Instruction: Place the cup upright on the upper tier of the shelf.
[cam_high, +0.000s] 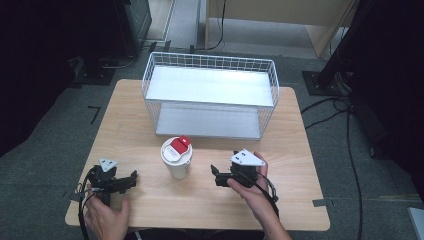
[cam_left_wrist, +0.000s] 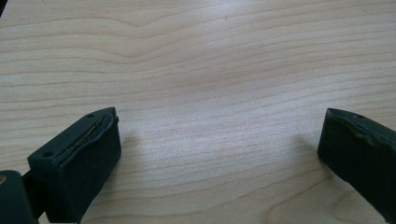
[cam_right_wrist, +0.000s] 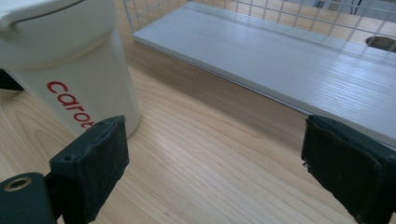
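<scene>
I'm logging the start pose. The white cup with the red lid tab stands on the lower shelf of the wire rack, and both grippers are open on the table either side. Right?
Not quite. The cup stands on the table in front of the rack, not on its shelf, as the high view shows. The rest holds: the left gripper and right gripper are open either side.

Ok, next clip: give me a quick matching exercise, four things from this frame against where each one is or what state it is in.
Things:
1. cup
2. wire rack
3. left gripper
4. right gripper

Places or states:
A. at the far side of the table, two white shelves
B. open over bare wood, near left of the table
C. upright at the table's middle, red tab on its lid
D. open, just right of the cup

Pairs: 1-C, 2-A, 3-B, 4-D
</scene>
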